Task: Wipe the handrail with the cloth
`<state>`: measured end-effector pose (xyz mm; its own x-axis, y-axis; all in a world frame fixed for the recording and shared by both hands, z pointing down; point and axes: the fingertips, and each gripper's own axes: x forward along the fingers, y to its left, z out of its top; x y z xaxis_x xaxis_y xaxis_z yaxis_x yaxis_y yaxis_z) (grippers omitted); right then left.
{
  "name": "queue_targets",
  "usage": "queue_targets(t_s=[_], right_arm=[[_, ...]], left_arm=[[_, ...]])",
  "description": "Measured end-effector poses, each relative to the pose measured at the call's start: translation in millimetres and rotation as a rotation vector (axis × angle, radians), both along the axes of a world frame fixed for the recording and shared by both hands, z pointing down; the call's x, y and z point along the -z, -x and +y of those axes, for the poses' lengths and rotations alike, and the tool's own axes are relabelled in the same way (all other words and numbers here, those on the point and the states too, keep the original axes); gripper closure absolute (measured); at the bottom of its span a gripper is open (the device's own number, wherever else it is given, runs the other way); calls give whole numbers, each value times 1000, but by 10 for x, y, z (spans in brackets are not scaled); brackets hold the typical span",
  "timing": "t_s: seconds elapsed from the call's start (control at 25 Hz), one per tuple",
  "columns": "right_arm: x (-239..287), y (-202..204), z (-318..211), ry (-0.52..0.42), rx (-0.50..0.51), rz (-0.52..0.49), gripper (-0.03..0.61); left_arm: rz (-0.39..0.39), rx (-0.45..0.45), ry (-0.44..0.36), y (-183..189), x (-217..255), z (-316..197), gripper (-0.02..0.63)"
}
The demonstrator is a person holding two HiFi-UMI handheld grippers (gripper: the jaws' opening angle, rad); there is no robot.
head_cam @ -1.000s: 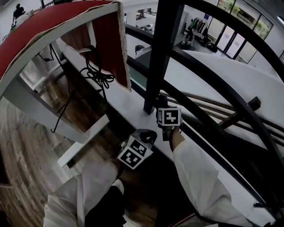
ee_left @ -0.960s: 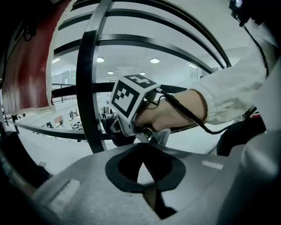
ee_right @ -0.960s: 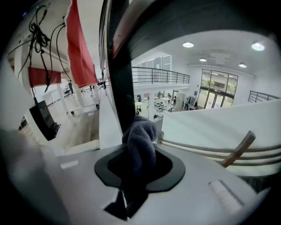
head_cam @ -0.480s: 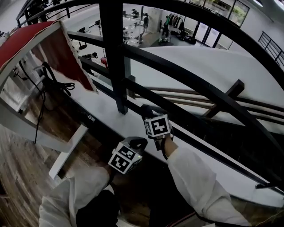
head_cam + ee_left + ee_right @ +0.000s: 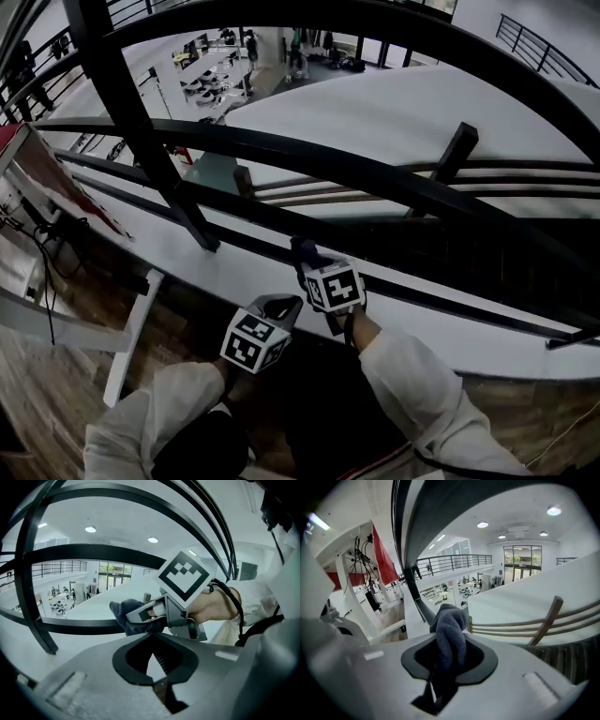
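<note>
Clamping the cloth [image 5: 449, 620] in the right gripper [image 5: 446, 663], bunched end poking forward against the handrail [image 5: 70, 626] running crosswise just ahead, with the left gripper [image 5: 152, 667] closed on nothing, just left and behind, farther off.

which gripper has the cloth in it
The right gripper: its jaws are clamped on the dark cloth, which bunches out ahead of them. The left gripper has nothing between its jaws.

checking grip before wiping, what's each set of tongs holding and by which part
Right tongs pinch the grey cloth at one bunched end; left tongs hold nothing.
</note>
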<state>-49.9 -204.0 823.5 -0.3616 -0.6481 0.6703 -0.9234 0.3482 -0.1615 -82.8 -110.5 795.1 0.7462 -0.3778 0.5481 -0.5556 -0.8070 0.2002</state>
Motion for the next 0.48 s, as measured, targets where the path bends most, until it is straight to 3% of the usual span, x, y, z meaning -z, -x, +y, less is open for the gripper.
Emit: queue_targets(t_s=[0.16, 0.48], right_arm=[[-8, -258, 203, -37, -54, -5, 492], [18, -1170, 644, -66, -203, -16, 492]], left_arm=[[0, -45, -5, -174, -67, 138, 612], [35, -229, -25, -1083, 50, 530, 612]])
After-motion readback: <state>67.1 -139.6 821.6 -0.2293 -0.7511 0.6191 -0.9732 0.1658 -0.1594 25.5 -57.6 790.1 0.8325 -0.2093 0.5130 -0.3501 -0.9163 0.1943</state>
